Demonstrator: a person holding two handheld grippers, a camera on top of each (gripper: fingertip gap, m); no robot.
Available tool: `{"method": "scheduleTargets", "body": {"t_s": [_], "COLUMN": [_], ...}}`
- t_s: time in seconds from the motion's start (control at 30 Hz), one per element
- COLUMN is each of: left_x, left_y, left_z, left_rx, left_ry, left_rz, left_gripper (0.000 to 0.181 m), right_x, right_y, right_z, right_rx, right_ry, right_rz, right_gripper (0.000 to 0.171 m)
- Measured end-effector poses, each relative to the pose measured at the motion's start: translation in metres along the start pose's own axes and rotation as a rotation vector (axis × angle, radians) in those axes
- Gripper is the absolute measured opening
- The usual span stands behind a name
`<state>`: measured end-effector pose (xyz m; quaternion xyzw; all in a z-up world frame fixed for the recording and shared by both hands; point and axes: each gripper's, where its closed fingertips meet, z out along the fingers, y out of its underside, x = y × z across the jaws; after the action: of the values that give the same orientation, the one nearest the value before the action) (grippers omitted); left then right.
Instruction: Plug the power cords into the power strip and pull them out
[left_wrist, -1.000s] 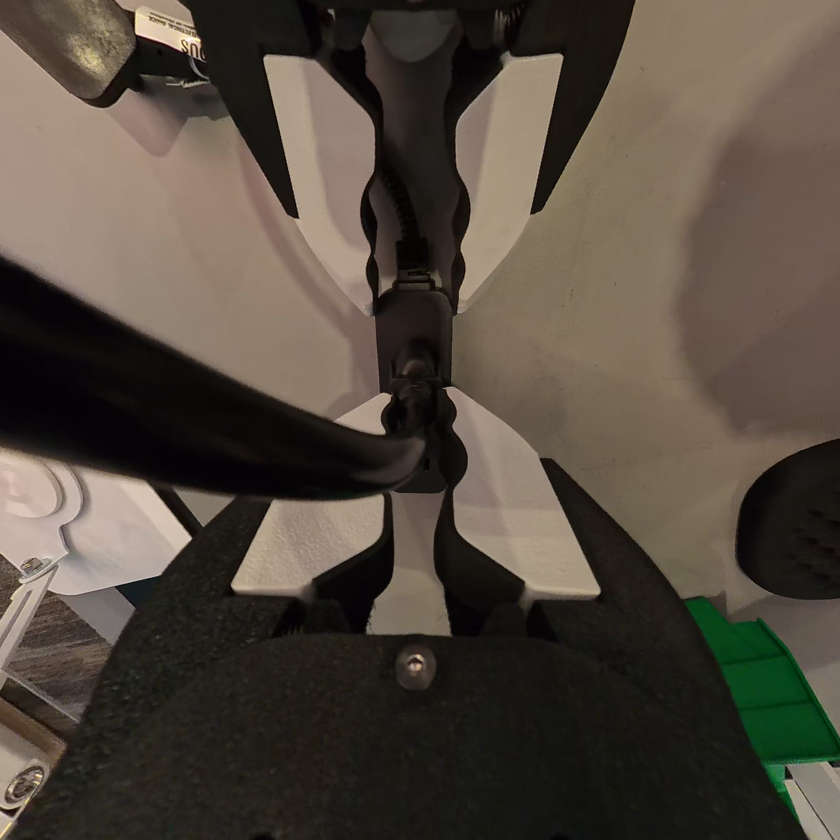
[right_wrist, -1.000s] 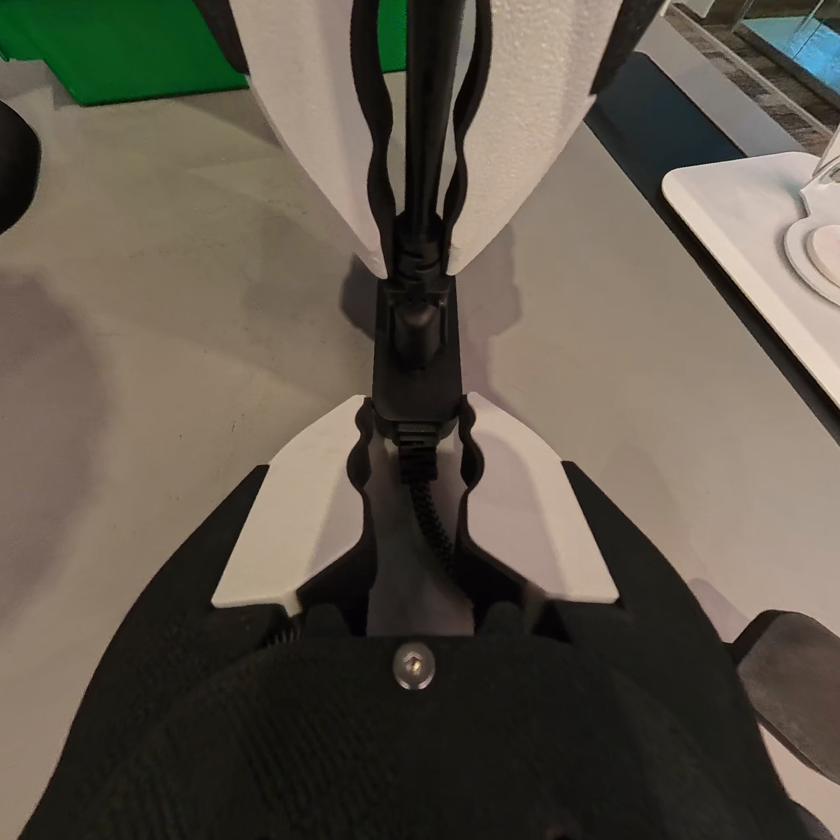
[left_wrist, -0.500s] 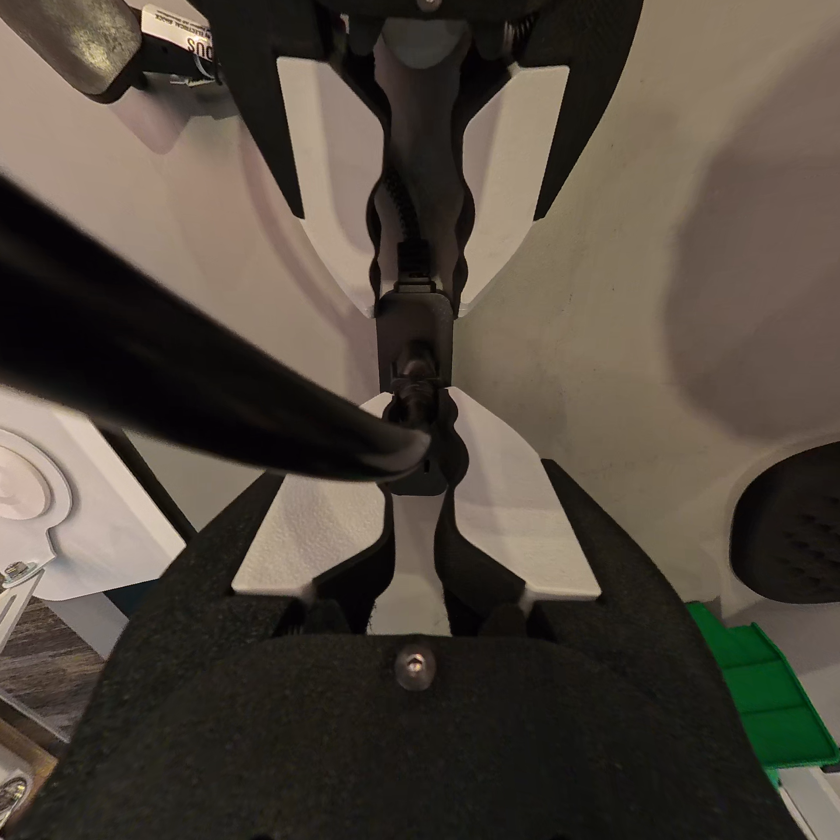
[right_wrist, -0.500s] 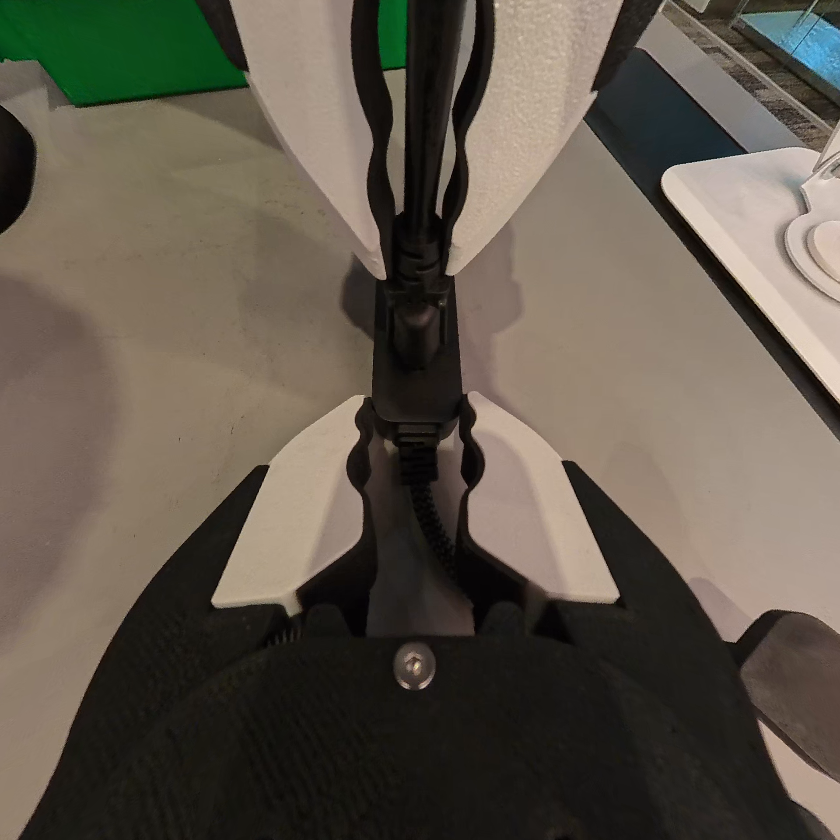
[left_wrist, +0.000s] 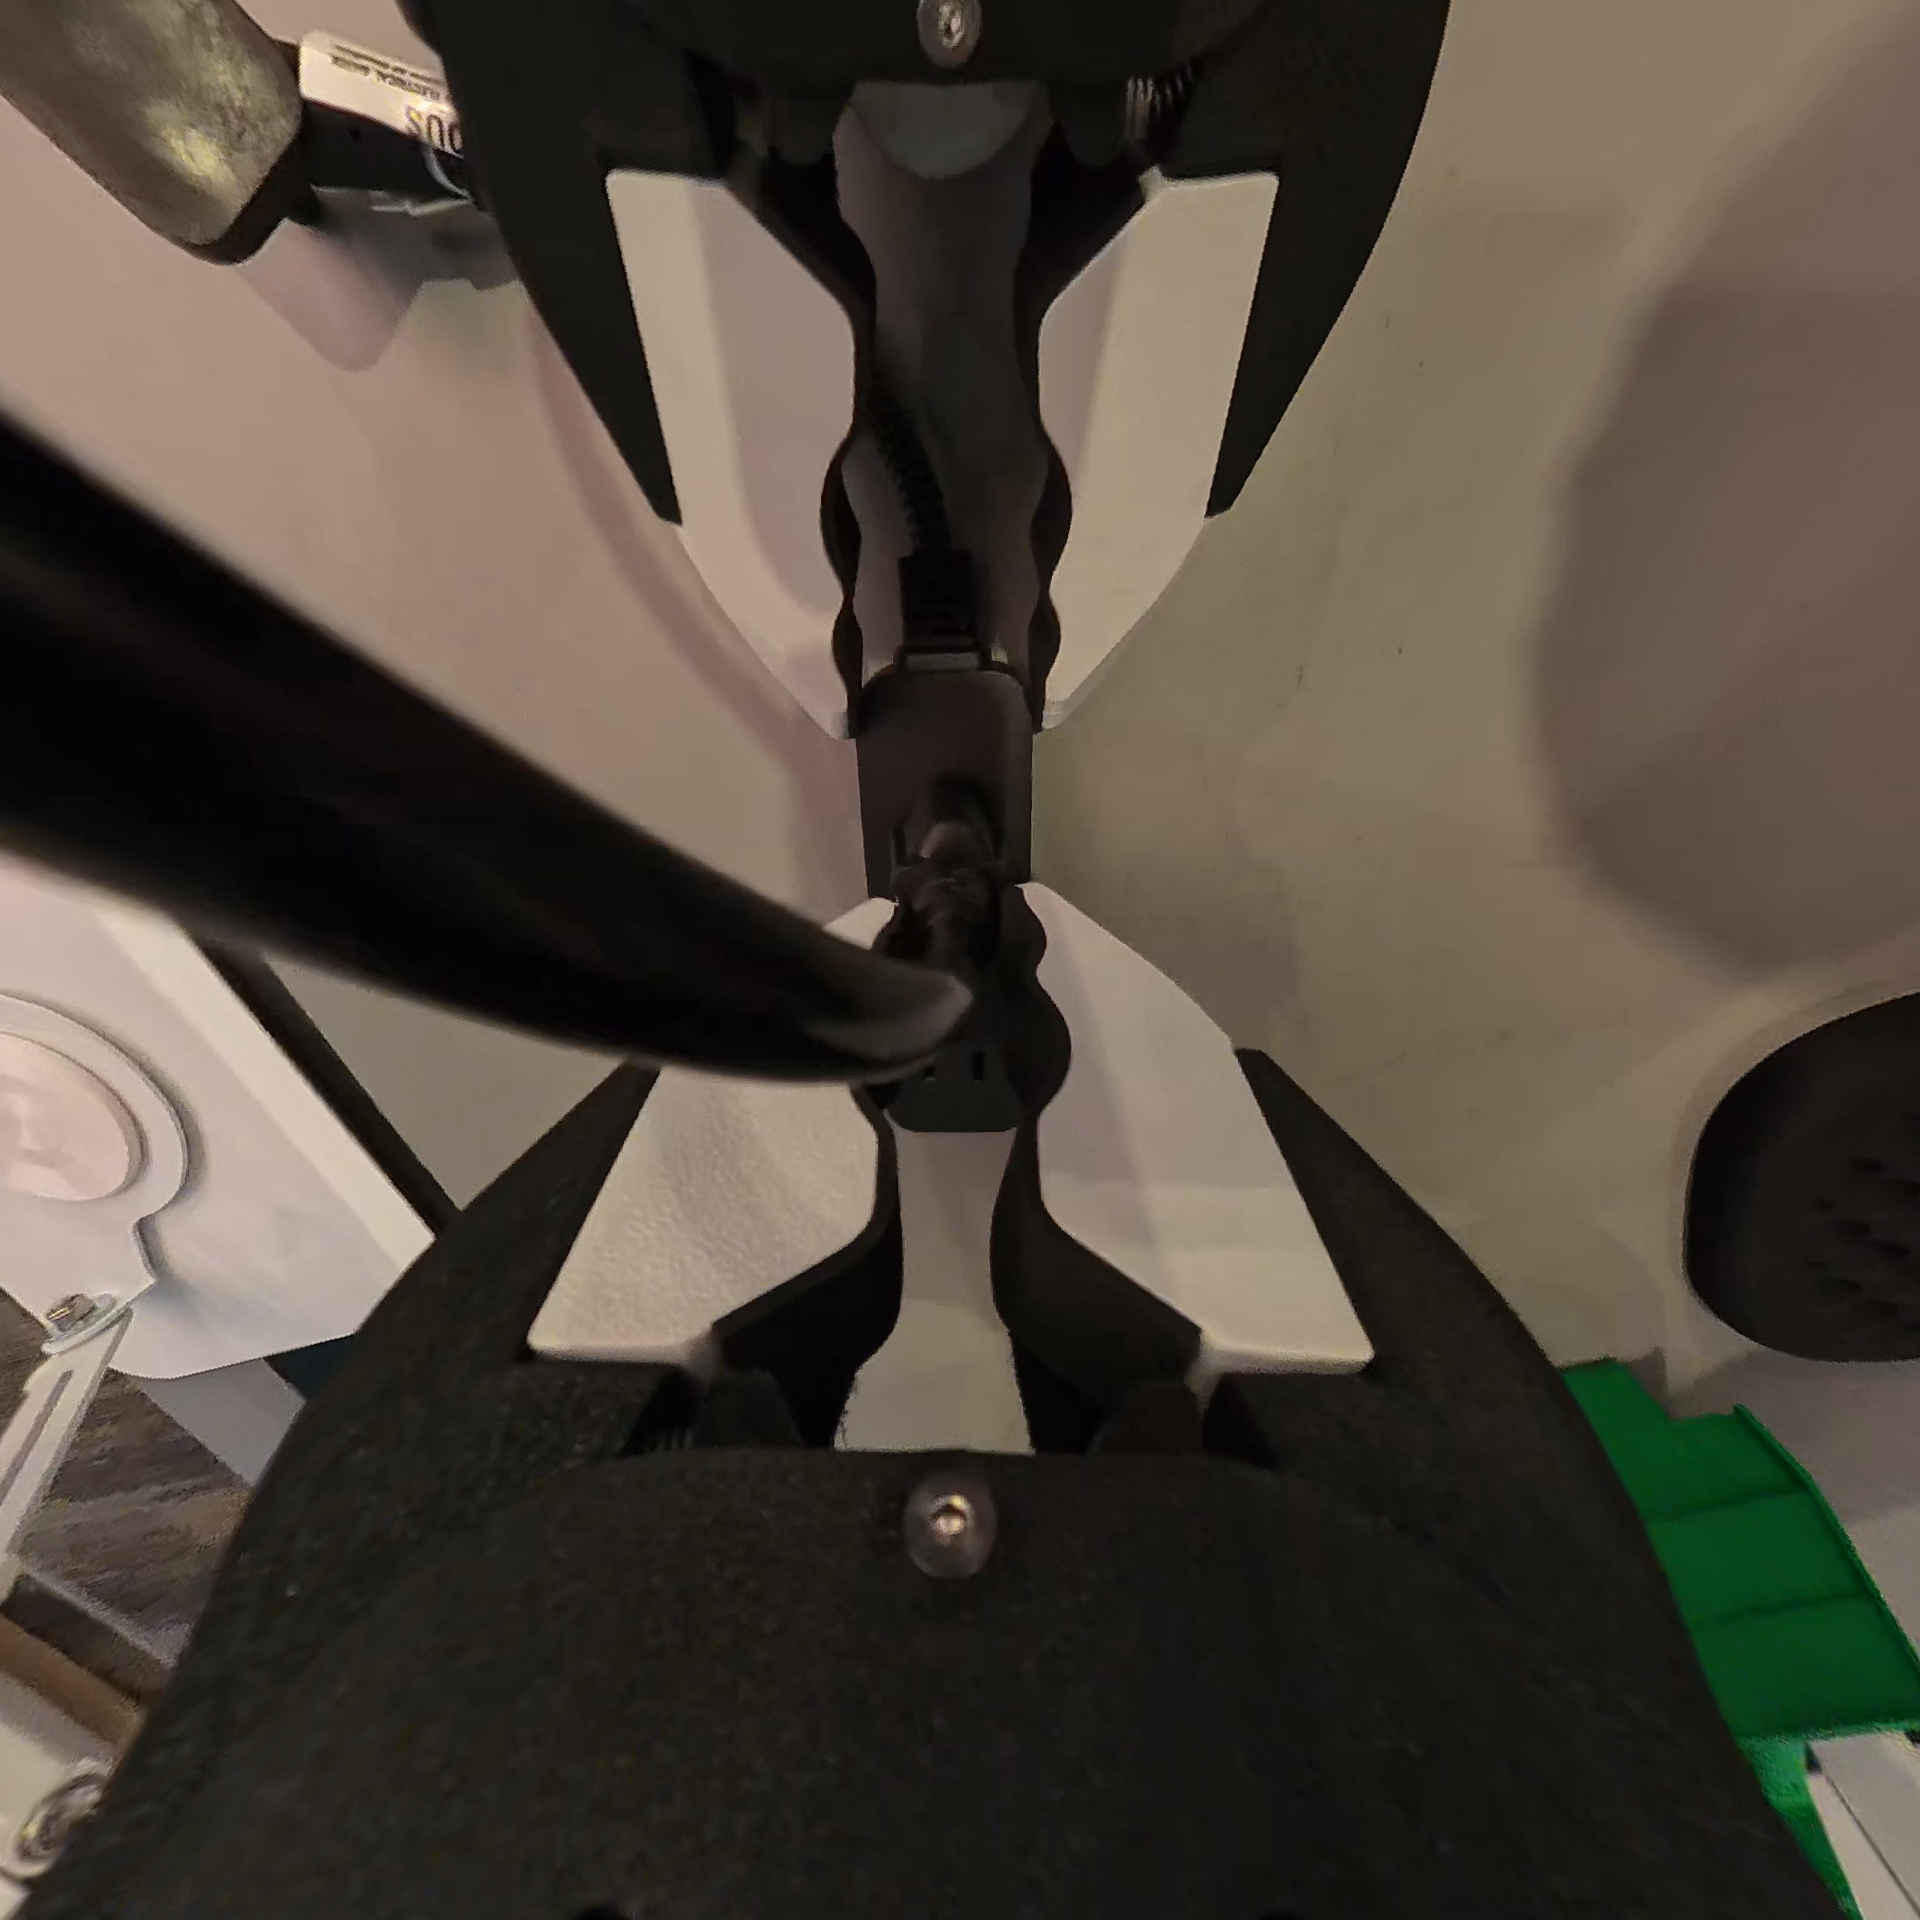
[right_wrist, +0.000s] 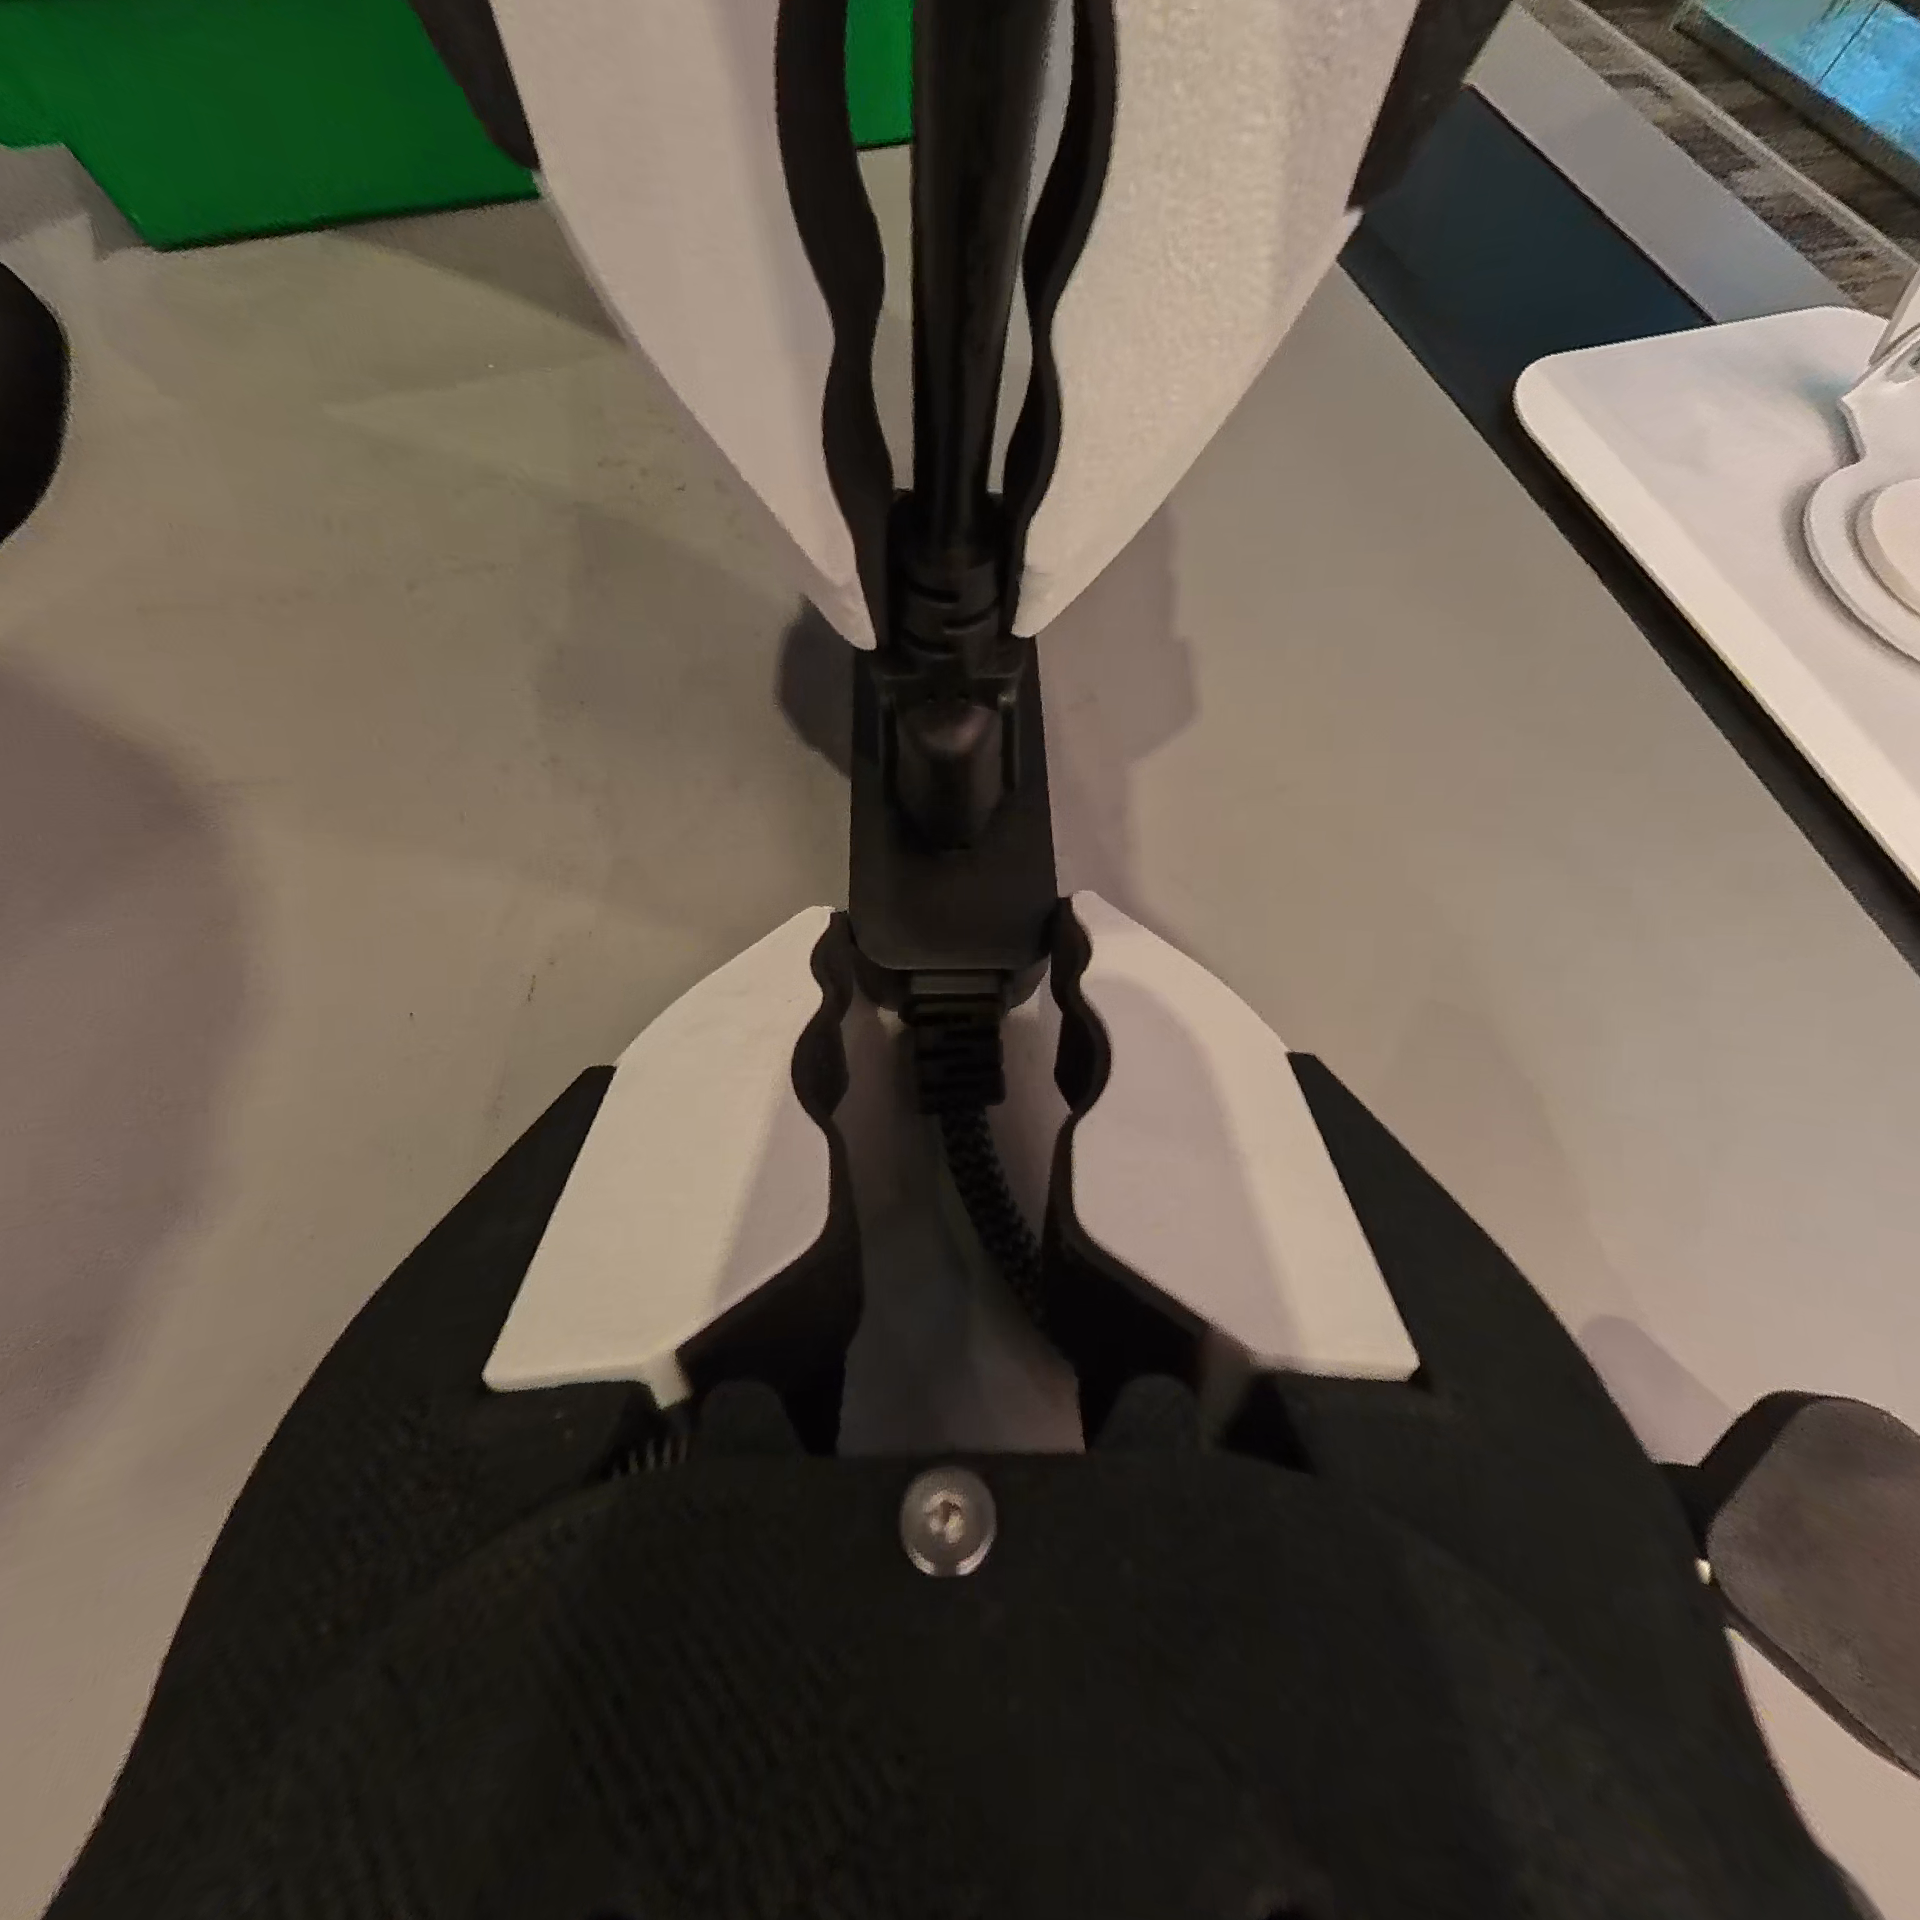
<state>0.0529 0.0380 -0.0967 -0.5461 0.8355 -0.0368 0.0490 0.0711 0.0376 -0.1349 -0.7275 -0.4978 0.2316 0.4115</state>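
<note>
A pale grey worktop (right_wrist: 416, 831) fills both views, with a green box (right_wrist: 260, 114) toward its far edge in the right wrist view and a white tray (right_wrist: 1683, 499) past its right edge. A black power strip (right_wrist: 951, 862) is held above the middle of the worktop between the two grippers, which face each other tip to tip. The right gripper (right_wrist: 951, 920) is narrowed onto the strip's cable end, its jaws clamping the body where a braided cable (right_wrist: 987, 1174) runs back between its fingers. The left gripper (left_wrist: 961, 945) is closed around the other end, where a thick black power cord (left_wrist: 416, 862) sweeps in from the left edge and its plug (right_wrist: 948, 743) sits in the strip. In the left wrist view a socket face (left_wrist: 966, 1081) shows between that gripper's jaws.
</note>
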Motion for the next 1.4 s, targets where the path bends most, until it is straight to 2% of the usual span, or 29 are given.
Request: {"method": "scheduleTargets", "body": {"t_s": [0.3, 0.47, 1.0, 1.4], "left_x": [0.0006, 0.0007, 0.0009, 0.0006], "left_y": [-0.0003, -0.0005, -0.0015, -0.0017], "left_z": [0.0004, 0.0004, 0.0010, 0.0003], "left_rx": [-0.047, -0.006, -0.037, 0.047], "left_ry": [0.002, 0.005, 0.024, 0.030], "left_rz": [0.027, 0.020, 0.050, 0.064], "left_gripper": [0.016, 0.016, 0.015, 0.016], "right_x": [-0.0002, -0.0001, -0.0001, 0.0002], "right_y": [0.0004, 0.0007, 0.0004, 0.0002], "right_z": [0.0010, 0.0012, 0.0026, 0.0027], "right_rx": [-0.014, -0.020, -0.024, -0.021], "right_ry": [0.010, 0.011, 0.009, 0.007], "right_rz": [-0.012, -0.016, -0.020, -0.033], "right_gripper": [0.040, 0.040, 0.040, 0.040]}}
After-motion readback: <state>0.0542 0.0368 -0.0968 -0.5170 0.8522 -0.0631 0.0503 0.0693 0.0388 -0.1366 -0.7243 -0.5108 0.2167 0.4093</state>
